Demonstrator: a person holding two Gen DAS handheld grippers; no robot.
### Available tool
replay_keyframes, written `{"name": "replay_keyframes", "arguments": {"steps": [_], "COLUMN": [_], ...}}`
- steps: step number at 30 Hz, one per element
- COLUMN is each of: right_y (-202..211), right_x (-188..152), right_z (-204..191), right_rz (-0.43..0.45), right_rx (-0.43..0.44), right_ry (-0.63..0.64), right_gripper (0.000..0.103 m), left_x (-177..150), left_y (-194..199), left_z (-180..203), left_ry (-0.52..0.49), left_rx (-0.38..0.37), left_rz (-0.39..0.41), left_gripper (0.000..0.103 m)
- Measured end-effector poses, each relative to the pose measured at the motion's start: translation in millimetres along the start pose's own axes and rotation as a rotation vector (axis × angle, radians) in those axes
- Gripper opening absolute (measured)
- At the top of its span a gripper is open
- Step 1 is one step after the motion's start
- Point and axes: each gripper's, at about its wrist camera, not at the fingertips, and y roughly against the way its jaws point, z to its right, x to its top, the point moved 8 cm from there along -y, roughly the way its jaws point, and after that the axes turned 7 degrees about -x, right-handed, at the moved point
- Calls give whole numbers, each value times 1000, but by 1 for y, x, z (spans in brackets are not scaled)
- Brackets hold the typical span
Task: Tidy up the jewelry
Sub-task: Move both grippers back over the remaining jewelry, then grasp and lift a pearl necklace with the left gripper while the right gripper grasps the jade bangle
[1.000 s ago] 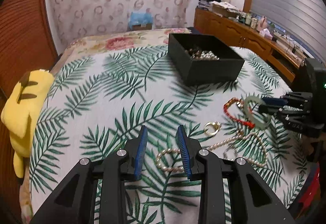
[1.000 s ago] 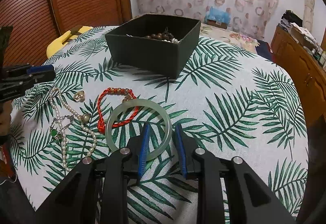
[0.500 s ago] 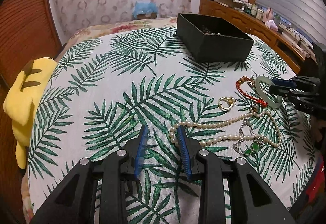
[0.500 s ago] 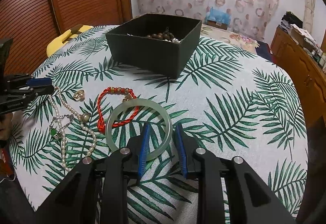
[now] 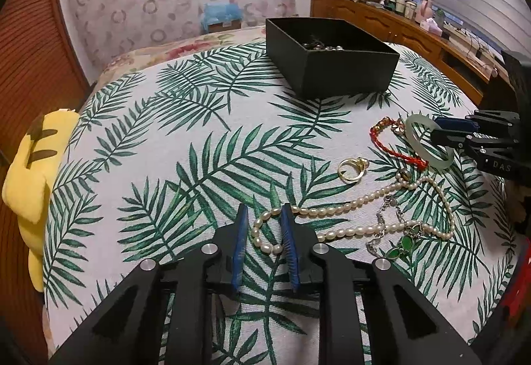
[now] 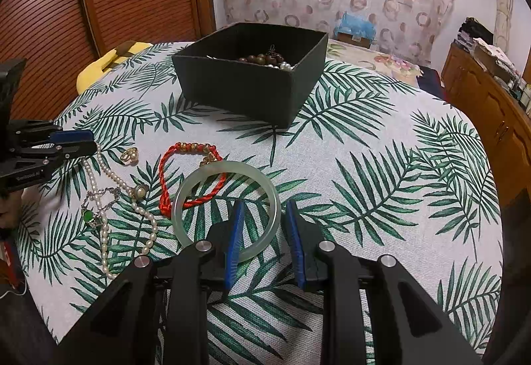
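Note:
A black box (image 5: 332, 66) (image 6: 252, 72) with beads inside stands on the leaf-print table. A pearl necklace (image 5: 358, 199) (image 6: 106, 172), gold ring (image 5: 351, 168) (image 6: 130, 155), red cord bracelet (image 5: 395, 145) (image 6: 186, 172), pale green bangle (image 5: 421, 139) (image 6: 225, 209) and silver chain with green stones (image 5: 398, 242) (image 6: 91, 215) lie loose. My left gripper (image 5: 264, 222) is open, its jaws on either side of the necklace's near loop. My right gripper (image 6: 264, 222) is open, its jaws on either side of the bangle's near rim.
A yellow plush toy (image 5: 30, 172) sits at the table's left edge. A wooden sideboard (image 5: 398, 26) with clutter runs along the right wall. A bed with a floral cover (image 5: 186, 46) lies behind the table.
My left gripper has swung right and forward until its jaws straddle the pearl necklace's loop. My right gripper has held still at the bangle.

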Motion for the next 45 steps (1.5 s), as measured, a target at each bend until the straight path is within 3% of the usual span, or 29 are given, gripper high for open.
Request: {"name": "replay_keyframes", "arguments": {"steps": [4,14,16,19,33,45], "right_y": [0,-1,-1,1,45,75], "right_x": [0,1,0,-2,20,45], "right_z": [1,3,2,0,-4,-5], "right_rz": [0,0,-1,-2,96,169], "right_rx": [8,18,7,9,-3,-7], "right_ry": [-8,-9,3,18,33,29], "right_gripper": [29,28,15,9,9,9], "left_x": [0,22,31,45,103,143], "left_y": [0,20,31,48,106,148], "left_z": [3,12,16,25,65,80], "left_ry": [-4,-1,-6,-18,-73,-110], "left_rx": [-21,-32,-38,-50,-92,-78], "left_rz": [8,80,110,150,300,403], "left_gripper": [4,4,4,4,4,4]}}
